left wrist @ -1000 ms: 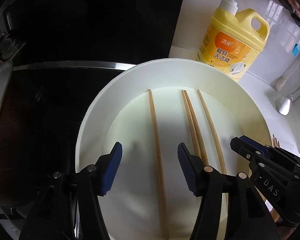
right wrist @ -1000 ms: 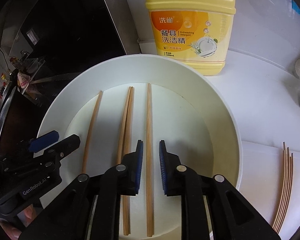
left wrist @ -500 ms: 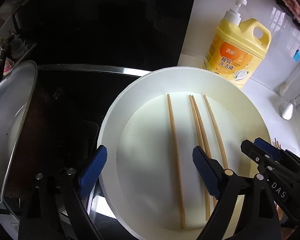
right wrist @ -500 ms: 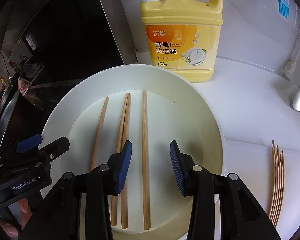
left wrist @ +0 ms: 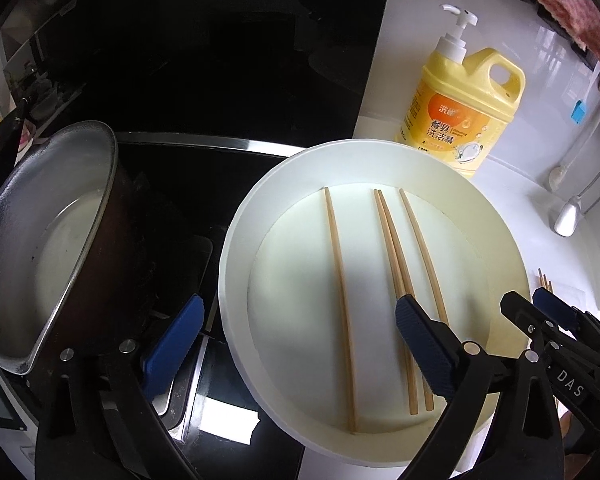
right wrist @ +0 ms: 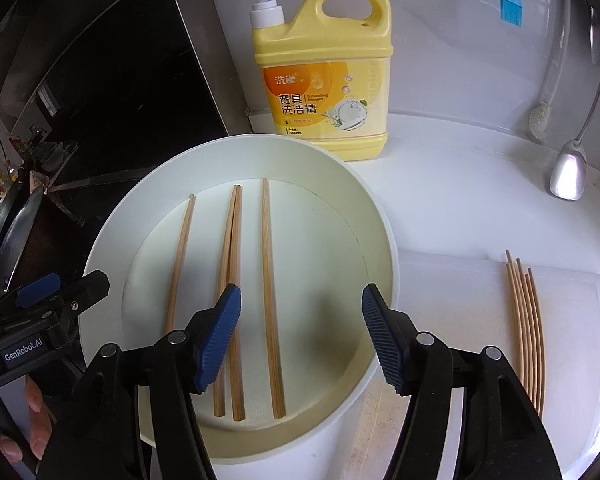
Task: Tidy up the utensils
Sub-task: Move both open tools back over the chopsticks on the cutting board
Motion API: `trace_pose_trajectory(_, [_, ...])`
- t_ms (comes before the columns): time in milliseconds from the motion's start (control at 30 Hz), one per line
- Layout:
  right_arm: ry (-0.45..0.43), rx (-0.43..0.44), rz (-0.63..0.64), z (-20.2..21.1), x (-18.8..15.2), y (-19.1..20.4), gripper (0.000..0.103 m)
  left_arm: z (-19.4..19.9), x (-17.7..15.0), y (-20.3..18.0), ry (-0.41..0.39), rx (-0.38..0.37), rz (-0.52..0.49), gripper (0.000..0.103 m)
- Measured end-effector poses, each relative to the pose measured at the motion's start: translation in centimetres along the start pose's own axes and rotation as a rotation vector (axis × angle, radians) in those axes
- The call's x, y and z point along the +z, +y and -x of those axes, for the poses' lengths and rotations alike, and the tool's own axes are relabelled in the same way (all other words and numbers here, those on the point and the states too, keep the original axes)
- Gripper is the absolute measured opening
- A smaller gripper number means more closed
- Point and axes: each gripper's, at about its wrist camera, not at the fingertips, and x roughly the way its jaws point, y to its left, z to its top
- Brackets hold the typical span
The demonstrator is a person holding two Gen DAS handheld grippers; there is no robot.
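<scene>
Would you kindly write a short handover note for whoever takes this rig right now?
Left gripper: jaws opening wide, holding nothing.
Right gripper: jaws opening, holding nothing; one chopstick lies below the gap, untouched.
Four brown wooden chopsticks lie side by side in the round white bowl, the middle two touching.
A bundle of thin pale sticks lies on the white cutting board, right of the bowl.
Done: four chopsticks in the bowl.
Left: probably moving the bundle; the destination is unclear.

Four wooden chopsticks (right wrist: pixel 268 300) lie flat and lengthwise in a round white basin (right wrist: pixel 380 220), the middle two touching. More chopsticks (right wrist: pixel 526 328) lie bundled on the white board (right wrist: pixel 440 300) to its right.
</scene>
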Motion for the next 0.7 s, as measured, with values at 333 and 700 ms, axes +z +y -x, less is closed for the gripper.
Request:
trace_pose_trajectory(333, [-0.009,-0.054,-0.022,3.7,-3.5,-3.6,0.064,1.8,-1.8,-4.3,-0.024,-0.026,-0.093,0.095])
trace_pose_trajectory(700, [-0.040,-0.139,-0.098,8.3,-8.5,-15.8,0.064,3.5,-5.3,-14.5,-0.023,-0.097,-0.140,0.096])
